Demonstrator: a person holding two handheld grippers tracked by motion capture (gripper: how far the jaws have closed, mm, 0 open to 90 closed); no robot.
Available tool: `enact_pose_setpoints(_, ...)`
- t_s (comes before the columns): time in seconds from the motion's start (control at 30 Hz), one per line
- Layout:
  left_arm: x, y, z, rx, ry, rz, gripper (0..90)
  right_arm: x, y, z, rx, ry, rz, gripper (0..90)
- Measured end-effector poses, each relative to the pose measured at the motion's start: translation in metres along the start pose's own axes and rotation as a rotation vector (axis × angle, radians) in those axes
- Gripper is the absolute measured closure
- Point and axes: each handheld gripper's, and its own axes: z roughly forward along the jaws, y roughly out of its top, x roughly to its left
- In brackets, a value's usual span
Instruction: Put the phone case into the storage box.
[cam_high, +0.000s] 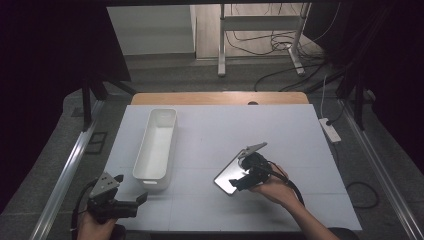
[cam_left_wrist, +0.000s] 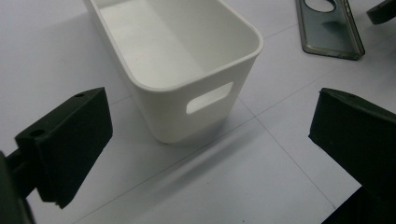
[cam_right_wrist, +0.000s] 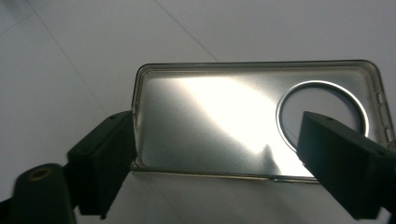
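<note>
Tilting down, right gripper (cam_high: 241, 180) fingers straddle phone case (cam_right_wrist: 210, 123), seemingly ungripped

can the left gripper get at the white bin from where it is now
Probably yes. The left gripper sits open near the table's front edge, and the white bin lies just ahead of its jaws with only bare table between. The phone case lies off to the side.

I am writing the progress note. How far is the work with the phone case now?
Done: nothing; the white bin is empty. In hand: the right gripper is over the clear phone case, which lies flat on the table, jaws straddling it, not yet clamped. The left gripper waits open near the bin. Left: probably gripping and lifting the case.
</note>
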Motion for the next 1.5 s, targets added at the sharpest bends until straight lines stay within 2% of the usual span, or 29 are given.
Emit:
enact_pose_setpoints(0.2, 0.0, 0.0, 0.0, 0.0, -0.001, 0.0, 0.3, 0.005, -0.002, 0.004, 0.014, 0.024, -0.039, 42.8)
enact_pose_setpoints(0.23, 0.0, 0.0, 0.0, 0.0, -0.002, 0.0, 0.3, 0.006, -0.003, 0.004, 0.018, 0.024, -0.045, 49.7)
enact_pose_setpoints(0.33, 0.0, 0.0, 0.0, 0.0, -0.002, 0.0, 0.3, 0.007, -0.004, 0.007, 0.045, 0.062, -0.053, 64.6)
enact_pose_setpoints(0.43, 0.0, 0.0, 0.0, 0.001, -0.003, 0.0, 0.4, 0.007, -0.004, 0.009, 0.053, 0.083, -0.061, 70.1)
enact_pose_setpoints(0.6, 0.0, 0.0, 0.0, 0.001, -0.003, 0.001, 0.4, 0.01, -0.006, 0.011, 0.064, 0.124, -0.077, 89.4)
enact_pose_setpoints(0.83, 0.0, 0.0, 0.001, 0.001, -0.004, 0.0, 0.4, 0.014, -0.008, 0.015, 0.071, 0.121, -0.104, 89.6)
enact_pose_setpoints(1.13, 0.0, 0.0, 0.001, 0.002, -0.003, 0.002, 0.4, 0.014, -0.01, 0.017, 0.09, 0.12, -0.096, 89.7)
enact_pose_setpoints(1.5, 0.0, 0.0, 0.001, 0.002, -0.001, 0.003, 0.4, 0.008, -0.018, 0.01, 0.119, 0.108, -0.082, 89.7)
